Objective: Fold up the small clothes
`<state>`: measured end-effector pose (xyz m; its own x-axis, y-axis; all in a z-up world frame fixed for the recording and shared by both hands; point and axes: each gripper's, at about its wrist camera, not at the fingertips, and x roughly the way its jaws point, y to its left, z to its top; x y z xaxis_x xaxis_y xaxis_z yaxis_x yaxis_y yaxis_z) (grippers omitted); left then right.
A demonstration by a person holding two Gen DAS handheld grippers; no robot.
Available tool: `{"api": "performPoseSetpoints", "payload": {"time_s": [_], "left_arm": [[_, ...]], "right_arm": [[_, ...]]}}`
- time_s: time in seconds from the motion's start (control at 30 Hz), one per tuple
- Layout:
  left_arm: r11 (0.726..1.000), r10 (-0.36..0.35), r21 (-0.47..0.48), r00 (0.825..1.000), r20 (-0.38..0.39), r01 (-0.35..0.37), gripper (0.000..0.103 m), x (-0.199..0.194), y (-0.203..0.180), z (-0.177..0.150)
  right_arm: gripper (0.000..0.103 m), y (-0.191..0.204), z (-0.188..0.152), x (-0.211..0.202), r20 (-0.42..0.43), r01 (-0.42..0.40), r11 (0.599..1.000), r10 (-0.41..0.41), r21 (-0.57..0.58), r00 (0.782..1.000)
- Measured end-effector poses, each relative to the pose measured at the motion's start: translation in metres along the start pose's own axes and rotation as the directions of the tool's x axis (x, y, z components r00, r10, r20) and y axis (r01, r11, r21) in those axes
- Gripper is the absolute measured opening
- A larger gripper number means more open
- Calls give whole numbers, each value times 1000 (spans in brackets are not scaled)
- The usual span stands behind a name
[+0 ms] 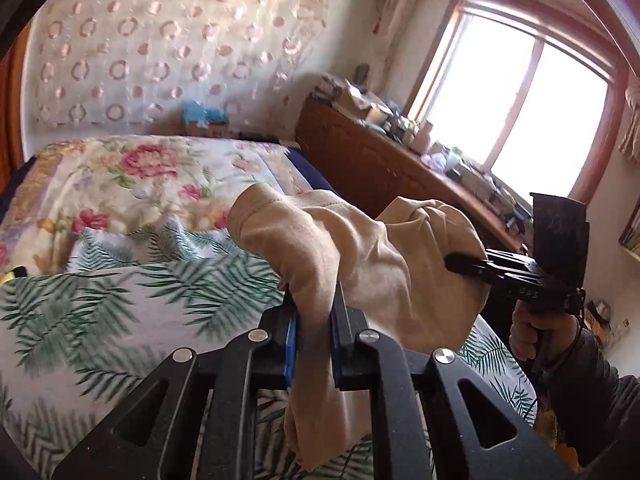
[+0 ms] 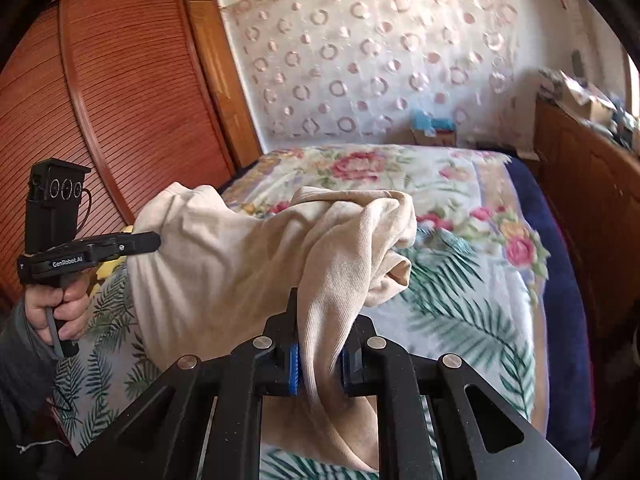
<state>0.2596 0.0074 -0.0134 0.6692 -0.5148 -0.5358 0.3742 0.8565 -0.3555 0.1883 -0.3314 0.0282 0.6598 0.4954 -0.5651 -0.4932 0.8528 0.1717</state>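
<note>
Both claws clamped on beige garment (image 1: 320,248)

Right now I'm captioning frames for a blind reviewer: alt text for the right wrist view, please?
The right claw pinches a beige garment lifted above a leaf-print bedspread. The left claw, in a hand, grips the garment's far end.

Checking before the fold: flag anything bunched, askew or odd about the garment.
The beige garment hangs bunched and twisted between the left gripper and right gripper, one end wadded into a lump. It is not spread flat on the bed.
</note>
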Motion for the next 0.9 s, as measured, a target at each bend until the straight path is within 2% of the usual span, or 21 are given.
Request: {"api": "performPoseSetpoints", "payload": {"time_s": [0.1,0.17,0.33,0.5,0.63,0.7,0.8,0.9], "left_arm": [[997,69,-39,996,52,-67,14,-32,23,-3],[990,131,-67,988,82,-126,14,-54,39,-8],[947,307,-143,942,133,-288,14,-97,80,-27],[892,413,-256,902,126,-373,14,-123,123,-55],[841,476,-339,875,91,-422,14,-128,150,-80],[816,495,-372,867,57,-442,14,-126,162,-93],[800,504,-402,862,48,-445,14,-131,172,-107],[793,503,-421,863,44,-441,14,-133,174,-115]], "right_arm": [[14,22,17,19,3,-38,997,39,-65,999],[14,39,31,37,2,-71,991,72,-115,997],[14,94,76,101,-16,-156,947,157,-280,987],[14,160,116,177,-78,-212,884,198,-416,977],[14,209,134,236,-138,-255,819,215,-514,967],[14,229,141,268,-165,-265,786,208,-558,964],[14,252,158,319,-205,-282,755,197,-592,959],[14,268,169,345,-224,-309,729,215,-611,950]]}}
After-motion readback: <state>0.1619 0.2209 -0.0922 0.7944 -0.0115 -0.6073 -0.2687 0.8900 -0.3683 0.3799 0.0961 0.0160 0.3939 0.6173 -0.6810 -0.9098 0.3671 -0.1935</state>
